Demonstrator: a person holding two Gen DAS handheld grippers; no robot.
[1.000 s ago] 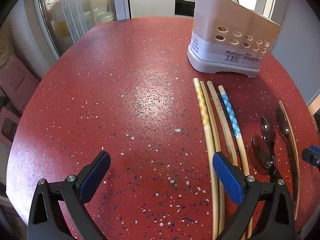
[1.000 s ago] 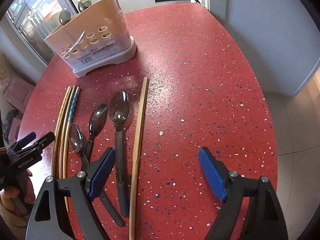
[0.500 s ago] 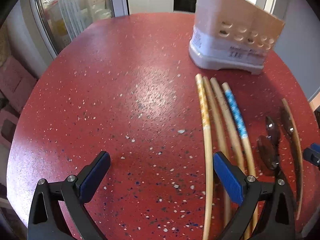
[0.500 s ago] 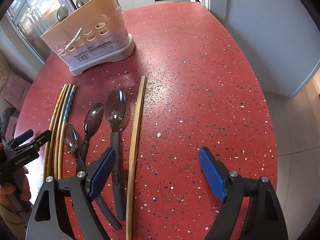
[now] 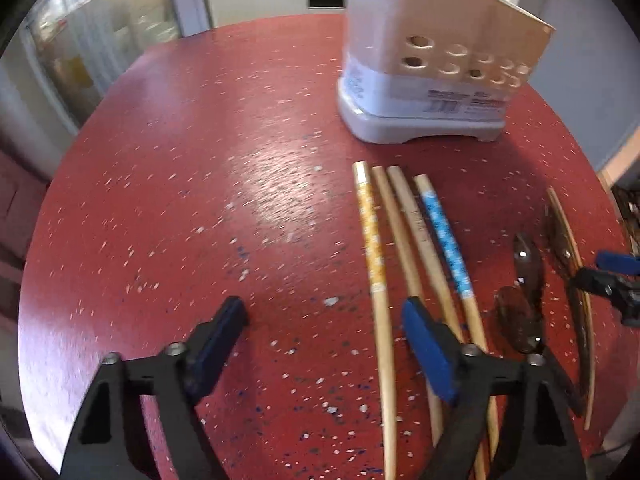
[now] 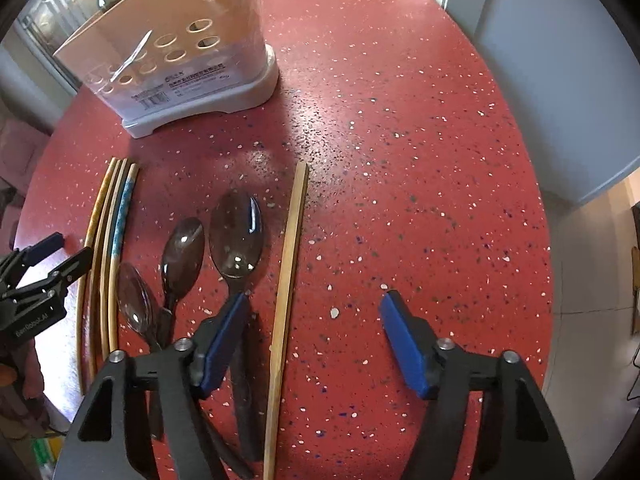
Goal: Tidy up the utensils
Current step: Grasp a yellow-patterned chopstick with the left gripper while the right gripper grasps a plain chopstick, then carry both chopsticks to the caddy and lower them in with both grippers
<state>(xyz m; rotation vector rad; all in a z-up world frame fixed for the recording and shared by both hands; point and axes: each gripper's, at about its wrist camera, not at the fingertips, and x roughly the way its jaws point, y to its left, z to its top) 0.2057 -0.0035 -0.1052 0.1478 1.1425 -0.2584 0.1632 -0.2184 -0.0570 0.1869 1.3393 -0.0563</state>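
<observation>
The round red speckled table (image 6: 400,120) carries a beige perforated plastic utensil holder (image 6: 180,52) far ahead of the right claw (image 6: 312,336). Four bamboo chopsticks (image 6: 108,240) and three dark translucent spoons (image 6: 236,236) lie left of it. One flat bamboo stick (image 6: 288,264) lies between its jaws.

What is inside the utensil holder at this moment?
The utensil holder shows only its perforated front wall; through the holes nothing identifiable appears. Its interior is hidden, since both cameras look at it from the side and its top is cut off.

Each tool had black plastic arms with triangular cut-outs, silver screw heads at the joints and flat blue pads inside the fingers. The left tool (image 5: 324,344) showed white lettering on its side in the right wrist view; the right tool (image 6: 314,340) looked identical.
</observation>
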